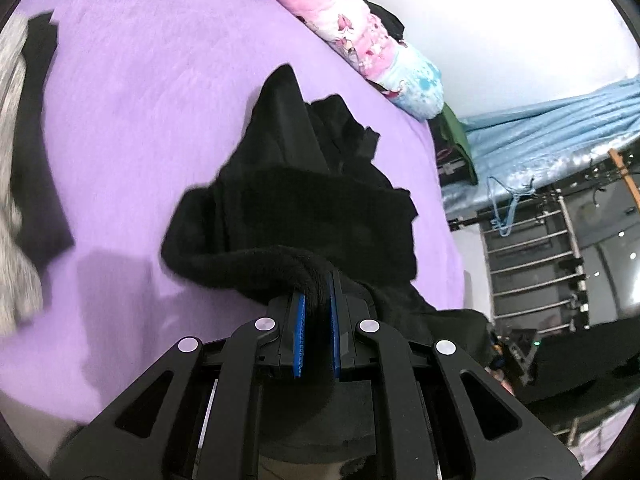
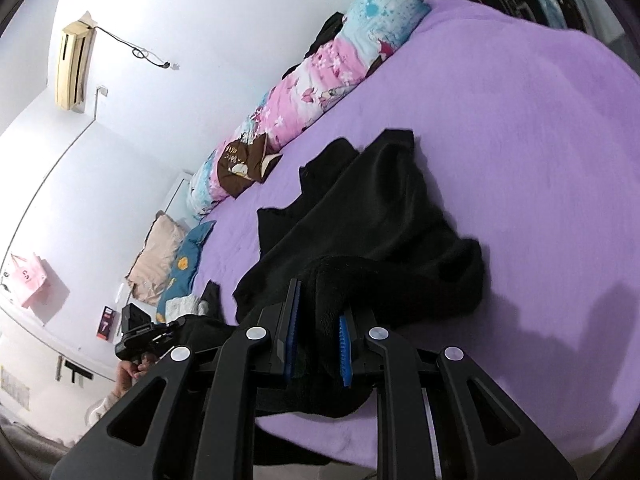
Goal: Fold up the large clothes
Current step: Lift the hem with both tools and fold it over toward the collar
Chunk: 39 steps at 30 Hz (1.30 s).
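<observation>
A large black fleece garment (image 1: 304, 204) lies bunched on the purple bed cover (image 1: 140, 120). My left gripper (image 1: 318, 300) is shut on a thick rolled edge of it, raised a little off the bed. In the right wrist view the same black garment (image 2: 380, 216) trails from the bed up into my right gripper (image 2: 320, 312), which is shut on another thick fold of it between the blue pads (image 2: 345, 344). The left gripper (image 2: 140, 340), held by a hand, shows at the lower left of that view with black cloth hanging from it.
A rolled pink and blue quilt (image 1: 352, 28) runs along the wall side of the bed (image 2: 520, 100). Grey and black clothes (image 1: 24, 168) lie at the bed's left. Pillows (image 2: 168, 260) sit at the head. A blue hanger (image 1: 506, 208) and a metal rack (image 1: 536, 264) stand beyond the bed's edge.
</observation>
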Each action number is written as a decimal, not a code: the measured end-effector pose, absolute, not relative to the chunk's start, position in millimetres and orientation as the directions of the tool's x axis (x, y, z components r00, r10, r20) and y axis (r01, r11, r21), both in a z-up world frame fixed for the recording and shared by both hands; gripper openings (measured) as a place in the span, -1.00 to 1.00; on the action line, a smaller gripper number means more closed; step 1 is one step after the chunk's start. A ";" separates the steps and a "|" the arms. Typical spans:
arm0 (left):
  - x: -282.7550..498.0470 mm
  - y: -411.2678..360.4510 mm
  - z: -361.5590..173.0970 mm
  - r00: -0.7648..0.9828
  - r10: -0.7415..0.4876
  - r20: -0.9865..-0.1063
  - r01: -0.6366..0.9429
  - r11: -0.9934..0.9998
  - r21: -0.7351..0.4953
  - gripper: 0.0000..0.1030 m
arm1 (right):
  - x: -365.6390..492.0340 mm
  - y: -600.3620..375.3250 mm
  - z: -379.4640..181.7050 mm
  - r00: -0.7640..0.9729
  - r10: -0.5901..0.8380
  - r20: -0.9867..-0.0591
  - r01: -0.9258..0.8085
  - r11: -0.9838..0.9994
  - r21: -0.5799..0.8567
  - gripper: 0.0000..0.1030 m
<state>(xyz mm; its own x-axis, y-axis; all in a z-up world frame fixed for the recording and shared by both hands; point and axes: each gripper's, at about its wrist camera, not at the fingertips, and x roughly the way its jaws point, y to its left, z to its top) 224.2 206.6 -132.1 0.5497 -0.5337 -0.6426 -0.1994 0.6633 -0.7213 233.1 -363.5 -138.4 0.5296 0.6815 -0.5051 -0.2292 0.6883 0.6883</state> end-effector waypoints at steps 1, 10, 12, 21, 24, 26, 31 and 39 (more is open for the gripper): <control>231.0 208.5 -131.7 0.550 -0.526 -0.649 -0.204 0.669 -0.715 -0.83 | 240.5 -361.8 -136.9 0.532 0.678 -0.506 -0.231 0.692 0.684 -0.69; 305.0 225.5 -145.0 0.542 -0.510 -0.667 -0.237 0.669 -0.704 -0.83 | 312.6 -347.6 -134.4 0.539 0.664 -0.519 -0.230 0.708 0.667 -0.69; 317.7 229.1 -149.9 0.542 -0.512 -0.666 -0.244 0.663 -0.708 -0.83 | 330.7 -344.3 -136.6 0.539 0.660 -0.523 -0.226 0.712 0.665 -0.69; 383.3 254.6 -191.7 0.541 -0.548 -0.638 -0.321 0.566 -0.759 -0.83 | 411.9 -329.4 -156.5 0.526 0.631 -0.571 -0.178 0.738 0.651 -0.69; 407.6 261.9 -208.0 0.537 -0.562 -0.629 -0.344 0.534 -0.772 -0.83 | 437.5 -327.9 -169.4 0.520 0.625 -0.582 -0.140 0.735 0.664 -0.69; 420.8 266.0 -219.1 0.534 -0.572 -0.623 -0.364 0.510 -0.779 -0.83 | 453.2 -325.3 -177.4 0.517 0.615 -0.595 -0.120 0.740 0.662 -0.69; 449.0 277.3 -251.6 0.520 -0.588 -0.620 -0.431 0.446 -0.785 -0.83 | 489.9 -322.1 -204.3 0.502 0.600 -0.622 -0.059 0.742 0.668 -0.69; 468.8 288.8 -293.6 0.495 -0.623 -0.606 -0.473 0.391 -0.789 -0.79 | 526.0 -318.1 -241.3 0.487 0.587 -0.647 0.018 0.734 0.679 -0.69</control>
